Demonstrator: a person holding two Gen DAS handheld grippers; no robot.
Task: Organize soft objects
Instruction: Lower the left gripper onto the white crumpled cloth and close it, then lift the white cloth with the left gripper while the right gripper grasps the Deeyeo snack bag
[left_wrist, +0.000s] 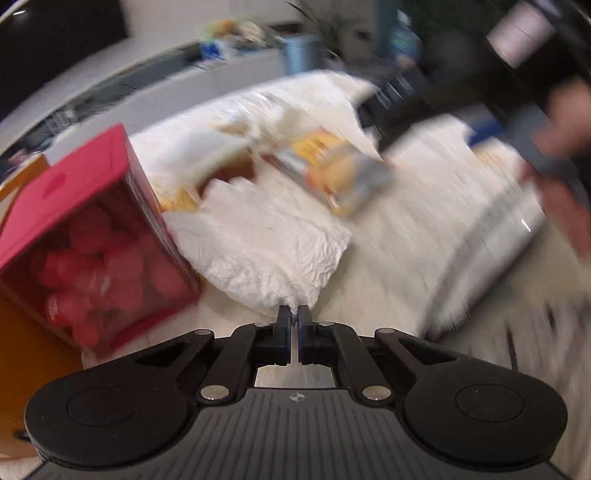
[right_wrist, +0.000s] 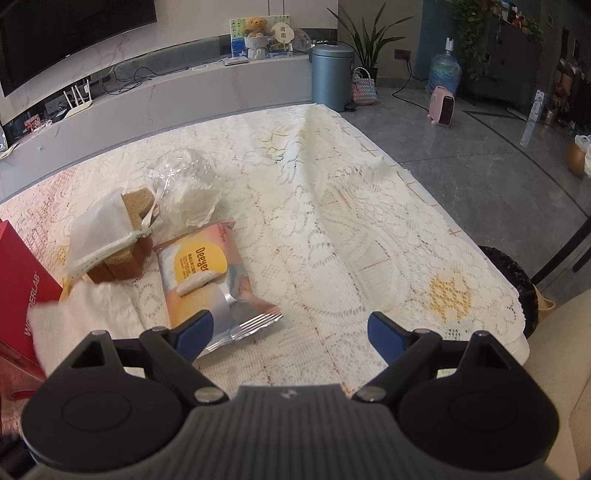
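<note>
At the far left stands a red box (right_wrist: 22, 277) with WONDERLAB printed up its side; the left wrist view, blurred, shows its clear window filled with rounded pink shapes. Just beside it a crinkled white tissue (left_wrist: 266, 251) hangs pinched by its corner in the left gripper (left_wrist: 294, 314), whose jaws are pressed together on it. Next come brown sponge blocks (right_wrist: 125, 254) partly wrapped in a white drawstring pouch (right_wrist: 98, 229), and behind them crumpled clear plastic (right_wrist: 184, 173) over white paper. A glossy foil packet (right_wrist: 207, 273) reading Deeyeo, with a yellow oval label and crimped silver end, lies flat on the cream lace tablecloth (right_wrist: 351, 221). The right gripper (right_wrist: 290, 330) hovers above the cloth, jaws spread wide, gripping nothing
</note>
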